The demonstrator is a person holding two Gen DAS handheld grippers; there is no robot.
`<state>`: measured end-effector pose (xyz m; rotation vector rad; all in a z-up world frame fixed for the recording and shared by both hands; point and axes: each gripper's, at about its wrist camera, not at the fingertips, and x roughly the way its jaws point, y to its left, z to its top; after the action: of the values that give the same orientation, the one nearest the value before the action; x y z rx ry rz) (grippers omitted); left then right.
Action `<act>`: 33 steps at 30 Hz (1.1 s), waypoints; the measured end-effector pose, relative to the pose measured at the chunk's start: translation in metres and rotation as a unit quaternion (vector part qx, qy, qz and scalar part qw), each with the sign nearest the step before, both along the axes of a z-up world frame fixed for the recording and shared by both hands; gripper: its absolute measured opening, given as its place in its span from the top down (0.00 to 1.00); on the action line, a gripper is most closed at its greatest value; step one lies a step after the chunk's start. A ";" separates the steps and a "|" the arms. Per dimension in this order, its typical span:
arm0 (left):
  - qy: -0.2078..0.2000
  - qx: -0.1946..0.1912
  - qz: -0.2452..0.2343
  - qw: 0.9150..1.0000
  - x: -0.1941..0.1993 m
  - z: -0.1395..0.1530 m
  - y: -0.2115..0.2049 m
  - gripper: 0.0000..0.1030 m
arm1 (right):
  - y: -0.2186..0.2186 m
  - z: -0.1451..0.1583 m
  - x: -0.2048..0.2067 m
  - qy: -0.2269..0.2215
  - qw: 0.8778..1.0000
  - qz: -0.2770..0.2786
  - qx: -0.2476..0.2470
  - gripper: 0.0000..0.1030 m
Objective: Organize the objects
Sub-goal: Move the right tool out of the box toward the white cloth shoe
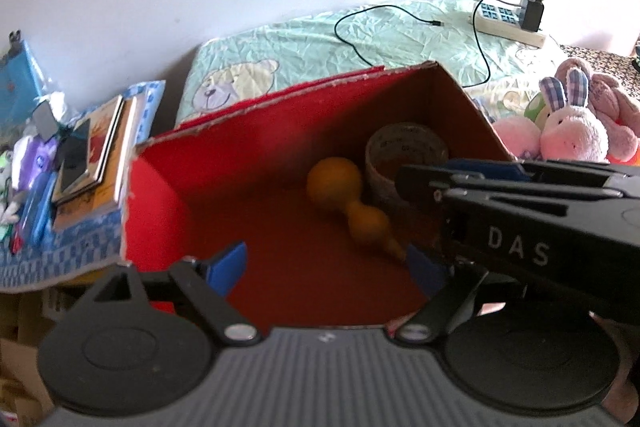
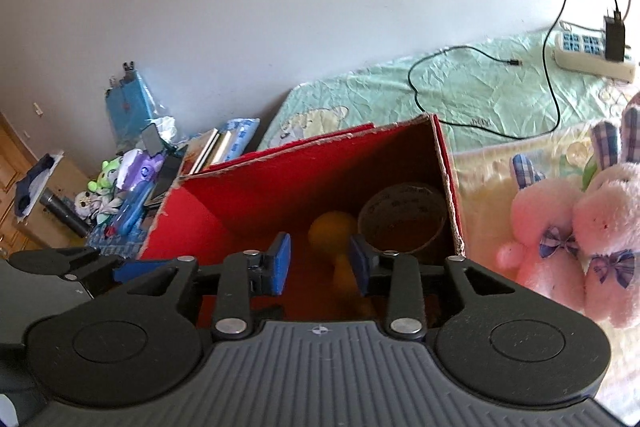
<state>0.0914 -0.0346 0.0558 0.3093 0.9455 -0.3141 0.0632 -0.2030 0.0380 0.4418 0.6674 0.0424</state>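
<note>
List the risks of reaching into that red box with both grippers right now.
1. The right gripper crosses in front of the left gripper above the red box; they may collide.
2. The orange gourd lies against the tape roll, so grabbing one could knock the other.
3. The box wall stands close by the roll, and a finger might catch its edge.

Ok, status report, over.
Left hand-held gripper open, empty; right hand-held gripper open, empty. Both over red box. Gourd and tape roll inside. Nothing blocking.
</note>
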 end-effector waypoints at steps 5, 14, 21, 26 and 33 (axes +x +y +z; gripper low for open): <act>-0.003 0.002 0.023 1.000 -0.019 0.004 0.000 0.13 | 0.002 0.006 -0.015 -0.018 1.000 0.018 -0.001 0.59; -0.014 0.006 0.066 0.998 -0.047 0.010 0.003 0.13 | 0.004 0.011 -0.038 -0.026 0.998 0.051 0.005 0.54; -0.015 0.013 0.093 0.996 -0.066 0.009 0.000 0.12 | -0.002 0.013 -0.056 -0.024 0.996 0.075 0.030 0.54; -0.018 0.022 0.105 0.994 -0.077 0.008 -0.003 0.11 | -0.002 0.013 -0.070 -0.030 0.995 0.086 0.029 0.54; -0.016 0.030 0.117 0.993 -0.092 0.007 -0.009 0.11 | -0.008 0.010 -0.084 -0.027 0.995 0.088 0.044 0.54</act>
<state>-0.0002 -0.0438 0.0627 0.2549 0.9513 -0.0661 -0.0208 -0.2113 0.0480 0.4630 0.6522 0.2510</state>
